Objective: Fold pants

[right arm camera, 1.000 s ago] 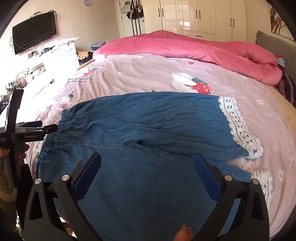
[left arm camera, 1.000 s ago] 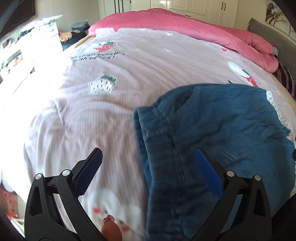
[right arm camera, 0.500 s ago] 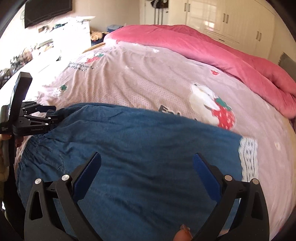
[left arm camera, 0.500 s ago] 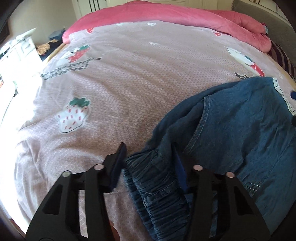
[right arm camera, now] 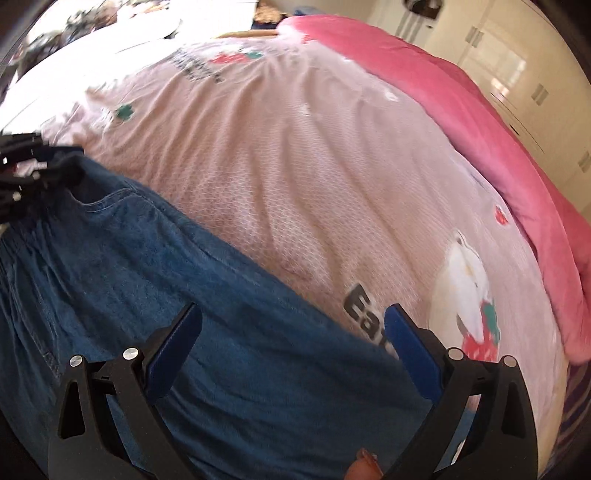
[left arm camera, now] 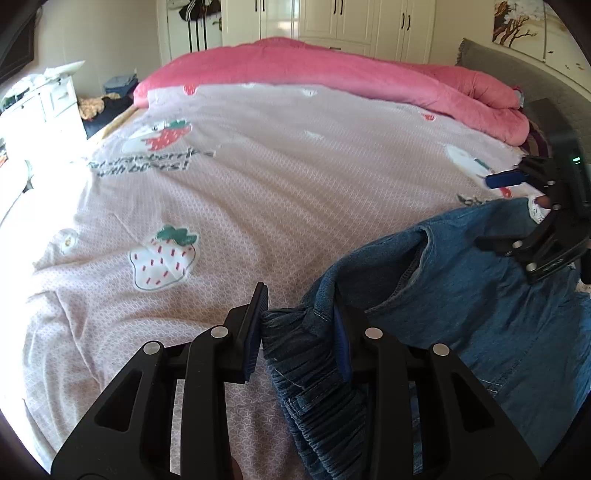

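Observation:
Blue denim pants (left arm camera: 480,314) lie across the pink strawberry-print bedsheet (left arm camera: 258,166). My left gripper (left arm camera: 297,328) is closing on the gathered elastic waistband (left arm camera: 299,350), which is bunched between both blue pads and raised off the sheet. In the right wrist view the pants (right arm camera: 184,277) run from lower left to lower centre. My right gripper (right arm camera: 291,332) stands open over the leg's far edge, with nothing pinched. Its black frame (left arm camera: 546,236) shows at the right edge of the left wrist view, near the white lace hem (left arm camera: 535,210). A fingertip (right arm camera: 364,469) shows at the bottom.
A rolled pink quilt (left arm camera: 332,74) lies along the far side of the bed, with white wardrobes (left arm camera: 332,18) behind it. A white dresser (left arm camera: 44,96) stands at the left. A grey headboard (left arm camera: 517,66) is at the right.
My left gripper went from wide open over the sheet to closed around the waistband, which is now bunched and lifted. My right gripper swept along the leg while rolling, and stayed open.

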